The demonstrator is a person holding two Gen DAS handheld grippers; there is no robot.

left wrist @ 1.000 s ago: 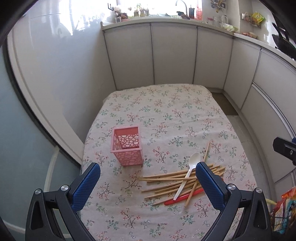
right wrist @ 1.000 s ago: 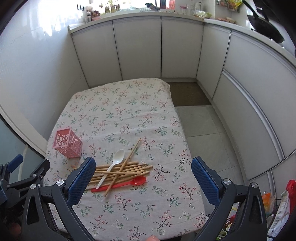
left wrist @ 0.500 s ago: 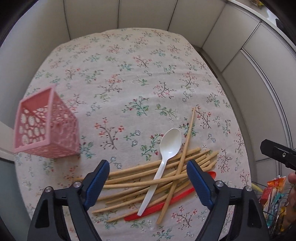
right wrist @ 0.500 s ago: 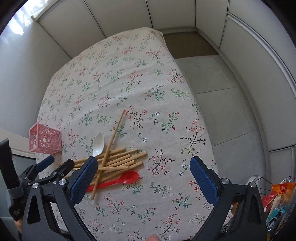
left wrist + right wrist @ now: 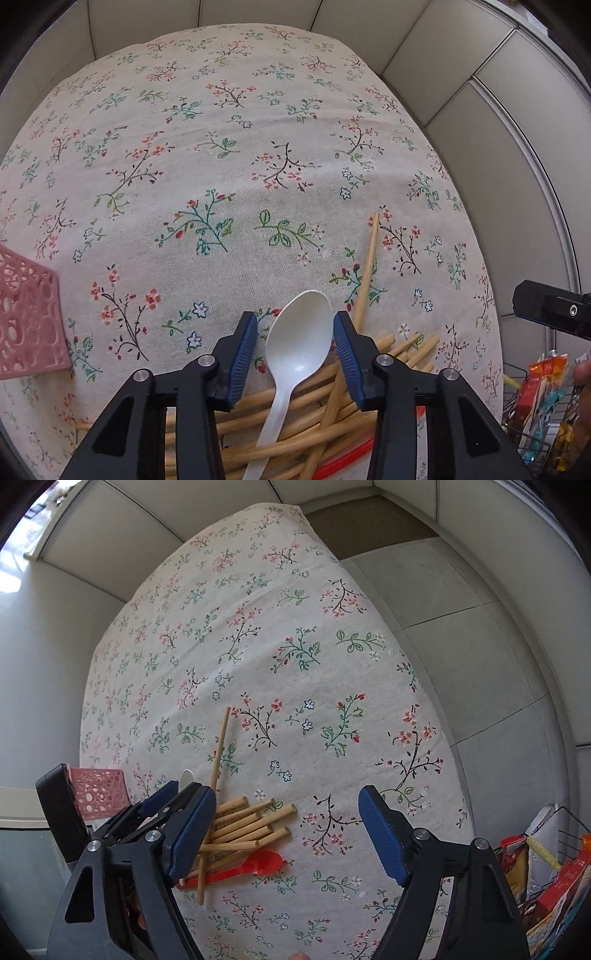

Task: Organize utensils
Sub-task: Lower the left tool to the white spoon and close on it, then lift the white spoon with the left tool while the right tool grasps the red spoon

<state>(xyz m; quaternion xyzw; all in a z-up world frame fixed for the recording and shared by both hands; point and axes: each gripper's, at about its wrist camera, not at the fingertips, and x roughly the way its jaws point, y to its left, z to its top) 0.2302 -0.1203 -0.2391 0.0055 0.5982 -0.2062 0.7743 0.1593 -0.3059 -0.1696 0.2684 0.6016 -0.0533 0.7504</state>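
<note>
A white plastic spoon (image 5: pixel 298 343) lies on a pile of wooden chopsticks (image 5: pixel 295 428) with a red spoon (image 5: pixel 255 864) under the pile. My left gripper (image 5: pixel 295 325) is open, low over the table, its blue fingers either side of the white spoon's bowl with small gaps. A pink perforated holder (image 5: pixel 26 317) stands at the left; it also shows in the right wrist view (image 5: pixel 99 788). My right gripper (image 5: pixel 286 812) is open and empty, above the table right of the pile (image 5: pixel 243 823).
The table has a floral cloth (image 5: pixel 240 147) and ends at the right over a grey tiled floor (image 5: pixel 461 627). White cabinet doors (image 5: pixel 480 92) curve round behind. A wire basket with snack packets (image 5: pixel 546 864) stands at the lower right.
My left gripper has come down and forward onto the pile and narrowed around the white spoon's bowl. My right gripper has also moved lower and closer to the table.
</note>
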